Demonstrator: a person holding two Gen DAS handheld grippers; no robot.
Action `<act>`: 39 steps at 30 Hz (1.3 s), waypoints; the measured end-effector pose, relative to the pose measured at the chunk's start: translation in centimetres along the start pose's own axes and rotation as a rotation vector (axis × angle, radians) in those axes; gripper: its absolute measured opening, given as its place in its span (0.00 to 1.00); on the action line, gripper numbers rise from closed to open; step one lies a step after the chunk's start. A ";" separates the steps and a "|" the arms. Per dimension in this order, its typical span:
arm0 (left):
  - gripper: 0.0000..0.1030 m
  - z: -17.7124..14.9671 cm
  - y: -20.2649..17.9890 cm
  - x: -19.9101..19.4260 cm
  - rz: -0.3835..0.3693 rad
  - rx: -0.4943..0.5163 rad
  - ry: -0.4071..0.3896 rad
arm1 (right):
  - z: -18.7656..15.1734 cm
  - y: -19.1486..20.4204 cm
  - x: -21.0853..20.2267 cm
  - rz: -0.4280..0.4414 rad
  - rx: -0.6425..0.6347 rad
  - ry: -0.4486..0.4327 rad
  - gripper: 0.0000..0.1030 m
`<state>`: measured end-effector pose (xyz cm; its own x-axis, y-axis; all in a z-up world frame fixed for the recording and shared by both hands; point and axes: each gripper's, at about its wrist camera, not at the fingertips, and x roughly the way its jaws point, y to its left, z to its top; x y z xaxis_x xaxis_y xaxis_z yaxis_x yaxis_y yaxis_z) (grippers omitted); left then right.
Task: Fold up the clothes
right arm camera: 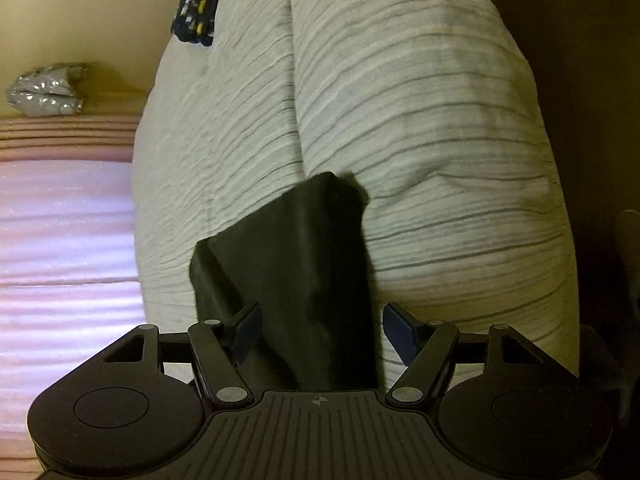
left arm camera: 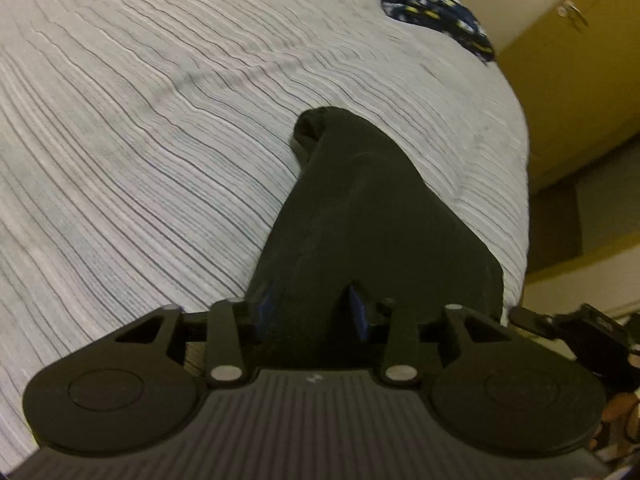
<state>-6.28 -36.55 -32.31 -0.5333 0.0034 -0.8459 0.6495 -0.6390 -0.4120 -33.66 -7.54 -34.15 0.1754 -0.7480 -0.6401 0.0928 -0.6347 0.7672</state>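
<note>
Left wrist: left gripper (left arm camera: 312, 312) fingers pinch limp black garment (left arm camera: 360, 208); right's gape.

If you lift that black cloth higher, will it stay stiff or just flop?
The black cloth would probably flop: it already drapes in soft folds from the left gripper onto the striped bedsheet. It looks thin, so likely light. It should not roll or break.
</note>
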 end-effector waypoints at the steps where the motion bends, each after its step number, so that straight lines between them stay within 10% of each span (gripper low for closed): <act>1: 0.11 -0.1 0.2 -0.3 -0.016 0.010 -0.005 | -0.3 -0.1 0.4 0.009 -0.002 -0.004 0.67; 4: 0.04 -0.6 0.8 -1.5 -0.069 0.036 -0.043 | -1.0 -0.2 1.5 0.015 -0.016 -0.007 0.21; 8: 0.01 -1.7 1.4 -3.3 -0.085 0.082 -0.122 | -2.0 0.6 1.2 0.005 -0.101 -0.059 0.07; 17: 0.06 -1.8 4.1 -2.5 -0.142 -0.077 -0.130 | -2.6 1.6 1.4 -0.023 -0.175 -0.079 0.10; 20: 0.27 -0.9 3.7 -2.6 -0.161 -0.100 -0.134 | -2.5 1.6 0.6 -0.035 -0.152 -0.136 0.66; 23: 0.26 -0.5 3.4 -1.4 -0.165 -0.120 -0.113 | -2.5 1.5 0.9 -0.023 -0.123 -0.123 0.66; 24: 0.10 -0.4 3.3 -1.1 -0.159 -0.114 -0.112 | -2.6 1.4 1.1 -0.015 -0.118 -0.118 0.65; 26: 0.01 -0.6 3.2 -1.1 -0.150 -0.103 -0.142 | -2.9 1.3 1.4 -0.007 -0.113 -0.115 0.11; 28: 0.01 -1.0 3.5 -2.0 -0.144 -0.100 -0.198 | -3.0 1.3 1.4 -0.019 -0.115 -0.124 0.07; 36: 0.05 -1.3 4.0 -0.2 -0.099 -0.108 -0.166 | -3.2 0.4 1.7 -0.040 -0.105 -0.133 0.06; 39: 0.15 0.3 3.5 -1.0 -0.080 -0.109 -0.171 | -2.1 1.7 0.8 -0.053 -0.183 -0.126 0.37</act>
<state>-3.63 -38.98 -32.87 -0.6638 -0.0858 -0.7430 0.6510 -0.5553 -0.5175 -31.34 -8.79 -33.27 0.0430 -0.7400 -0.6712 0.2765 -0.6368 0.7198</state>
